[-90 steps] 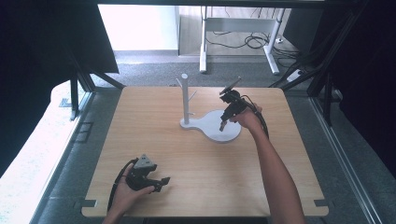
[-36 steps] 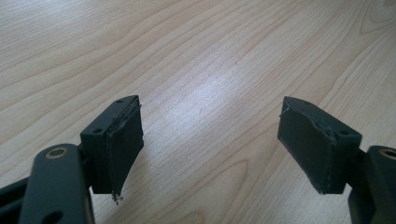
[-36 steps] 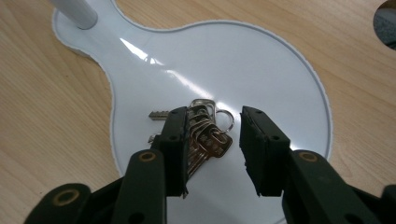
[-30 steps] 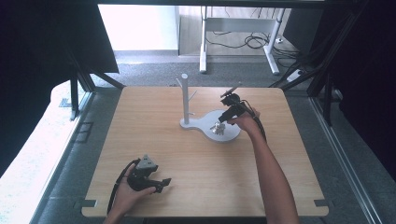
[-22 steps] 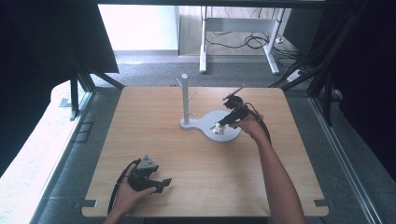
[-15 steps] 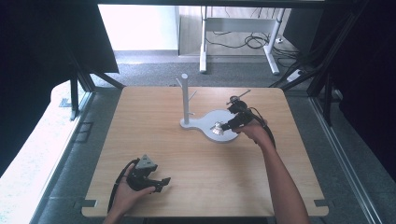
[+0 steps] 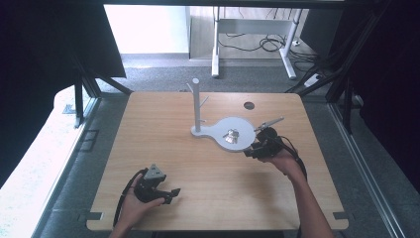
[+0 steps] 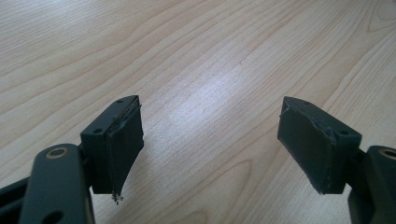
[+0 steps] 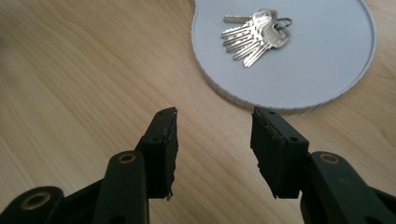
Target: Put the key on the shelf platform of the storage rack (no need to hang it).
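Observation:
A bunch of silver keys (image 7: 231, 135) (image 9: 256, 36) lies flat in the round white dish (image 7: 243, 126) (image 9: 317, 65) of a stand. The stand's white post (image 7: 196, 101) rises at the dish's left. My right gripper (image 7: 250, 152) (image 9: 215, 140) hovers just off the dish's near right rim, pointing at it. It is open, its jaws have just been opening, and nothing is between them. My left gripper (image 7: 172, 194) (image 8: 210, 144) rests open over bare wood at the front left, holding nothing.
The wooden table (image 7: 208, 168) has a round hole (image 7: 249, 105) behind the dish. Short pegs stick out of the post near its top. Dark frame struts flank the table; a white desk frame (image 7: 247, 29) and cables stand on the floor beyond.
My right gripper has drawn back from over the dish toward the near right, its jaws wider apart. The keys stay in the dish. The left gripper has not moved.

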The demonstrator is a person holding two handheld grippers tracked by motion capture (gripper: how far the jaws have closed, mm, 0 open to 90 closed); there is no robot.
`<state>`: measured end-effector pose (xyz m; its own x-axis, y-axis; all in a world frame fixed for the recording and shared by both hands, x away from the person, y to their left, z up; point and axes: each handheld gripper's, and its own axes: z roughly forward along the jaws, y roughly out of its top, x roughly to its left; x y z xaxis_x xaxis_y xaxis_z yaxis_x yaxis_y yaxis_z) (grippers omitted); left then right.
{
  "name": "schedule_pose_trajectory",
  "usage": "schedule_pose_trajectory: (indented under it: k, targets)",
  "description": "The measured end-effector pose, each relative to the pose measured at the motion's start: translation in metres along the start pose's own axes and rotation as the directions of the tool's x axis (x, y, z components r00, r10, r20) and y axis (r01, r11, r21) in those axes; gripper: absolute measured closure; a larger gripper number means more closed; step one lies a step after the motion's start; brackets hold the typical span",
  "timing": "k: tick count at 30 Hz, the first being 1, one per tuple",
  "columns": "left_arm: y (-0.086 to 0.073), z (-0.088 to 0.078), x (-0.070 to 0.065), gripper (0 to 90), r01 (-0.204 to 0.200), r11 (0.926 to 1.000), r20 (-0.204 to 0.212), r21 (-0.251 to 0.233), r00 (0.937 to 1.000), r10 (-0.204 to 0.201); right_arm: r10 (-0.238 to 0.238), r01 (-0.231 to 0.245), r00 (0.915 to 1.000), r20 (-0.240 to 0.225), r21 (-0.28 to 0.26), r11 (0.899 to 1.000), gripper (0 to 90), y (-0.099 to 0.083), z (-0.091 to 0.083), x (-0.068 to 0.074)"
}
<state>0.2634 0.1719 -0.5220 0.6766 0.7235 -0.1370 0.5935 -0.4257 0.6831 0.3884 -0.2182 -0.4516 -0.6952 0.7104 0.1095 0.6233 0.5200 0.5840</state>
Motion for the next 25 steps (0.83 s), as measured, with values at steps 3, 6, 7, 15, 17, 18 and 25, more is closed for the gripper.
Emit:
schedule_pose_trajectory:
  k: [3,6,7,15,17,18,25]
  targets:
    - [0.0,0.0,0.0,22.7,0.001,1.0,-0.001,0.0,1.0,-0.001,0.003,-0.003,1.0,0.003,-0.022,1.0,51.5,-0.016,-0.004,0.005]
    - [0.0,0.0,0.0,22.6,0.006,1.0,-0.002,0.002,1.0,-0.006,0.003,-0.003,1.0,0.003,-0.037,0.999,51.3,-0.033,-0.006,0.008]
    - [0.0,-0.001,0.0,22.6,0.008,1.0,-0.002,0.001,1.0,-0.008,0.001,-0.001,1.0,0.005,-0.043,0.999,51.4,-0.041,-0.007,0.009]
    - [0.0,0.001,-0.001,22.6,0.008,0.9999,-0.003,0.006,1.0,-0.008,0.036,-0.035,0.9991,0.021,-0.052,0.998,51.4,-0.08,-0.005,0.01]
    - [0.0,0.002,-0.002,22.6,0.006,0.9999,-0.002,0.008,1.0,-0.006,0.036,-0.035,0.9989,0.029,-0.065,0.997,51.3,-0.085,-0.006,0.01]
    - [0.0,0.003,-0.002,22.7,0.001,0.9999,-0.002,0.011,1.0,-0.001,0.04,-0.037,0.9987,0.033,-0.074,0.997,51.4,-0.086,-0.006,0.01]
    - [0.0,0.009,-0.007,22.6,-0.011,0.9996,0.011,0.026,0.9999,0.01,0.04,-0.035,0.9964,0.074,-0.072,0.997,48.8,-0.088,-0.005,0.007]
